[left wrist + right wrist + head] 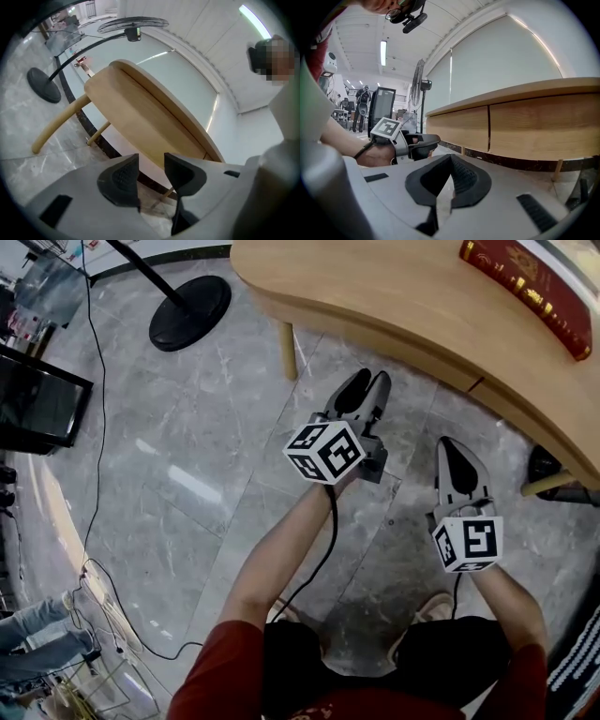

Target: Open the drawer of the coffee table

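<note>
L tool point(372, 381) is released, jaws apart w/ nothing btwn them, held over the floor point(187, 484) and aimed at the worktop point(375, 287). It's near the edge but not touching. R tool point(451, 448) is clenched on nothing, jaws together, hanging just beside the L one and also short of the wood.

Drawer point(459, 127): my read is it's the front panel under the worktop lip, left of the vertical seam point(489, 126) in the R gripper view. Can't swear which panel it is, no handle showing. Panels sit flush, no gap, so the drawer's shut.

Progress is basically nil: approach only, no contact yet. Left to do: close in on the front, find a grip under or at its edge, pull it out. Red book point(525, 292) sits on top, well clear of the action.
</note>
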The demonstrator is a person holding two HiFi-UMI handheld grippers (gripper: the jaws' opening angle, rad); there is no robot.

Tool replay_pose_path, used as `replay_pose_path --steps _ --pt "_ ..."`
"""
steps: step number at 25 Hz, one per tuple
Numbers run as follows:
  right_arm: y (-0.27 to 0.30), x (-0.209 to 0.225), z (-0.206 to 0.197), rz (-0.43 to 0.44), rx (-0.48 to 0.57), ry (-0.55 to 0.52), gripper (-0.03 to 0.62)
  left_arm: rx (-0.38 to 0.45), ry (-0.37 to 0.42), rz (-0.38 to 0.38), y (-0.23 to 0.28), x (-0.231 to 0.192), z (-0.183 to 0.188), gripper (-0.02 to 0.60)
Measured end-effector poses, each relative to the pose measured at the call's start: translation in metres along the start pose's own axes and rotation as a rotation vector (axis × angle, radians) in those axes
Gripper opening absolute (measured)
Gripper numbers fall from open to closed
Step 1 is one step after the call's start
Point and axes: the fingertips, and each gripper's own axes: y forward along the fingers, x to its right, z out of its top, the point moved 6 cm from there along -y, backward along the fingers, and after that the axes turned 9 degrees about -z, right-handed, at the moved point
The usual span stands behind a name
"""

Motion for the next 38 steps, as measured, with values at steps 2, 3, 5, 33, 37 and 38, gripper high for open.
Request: replay_pose_path --steps 2,3,5,33,37,38 --pt "0.0 0.001 -0.002 -0.006 -0.01 0.002 -0.003 0.041 -0.094 -0.017 0.006 -0.008 -0.001 0.169" --pt "0.0 0.001 -0.003 -0.006 -0.014 0.003 -0.003 0.062 -0.142 -0.027 0.009 -0.012 -0.001 0.167" --pt "0.001 0.001 -0.004 0.004 -0.012 0.0 -0.003 0.097 -0.207 -0.045 0.016 -0.02 -0.001 0.168" --pt "-0.011 0.019 -0.022 -0.019 -0.078 -0.088 -0.003 0.438 -0.586 -0.324 0.05 -0.04 0.009 0.227" --pt "-0.013 0.015 -0.019 -0.012 -0.071 -0.102 -0.003 0.427 -0.601 -0.319 0.049 -0.039 0.008 0.222" --pt "-0.014 0.014 -0.017 -0.006 -0.06 -0.119 -0.003 0.422 -0.603 -0.316 0.048 -0.039 0.008 0.221"
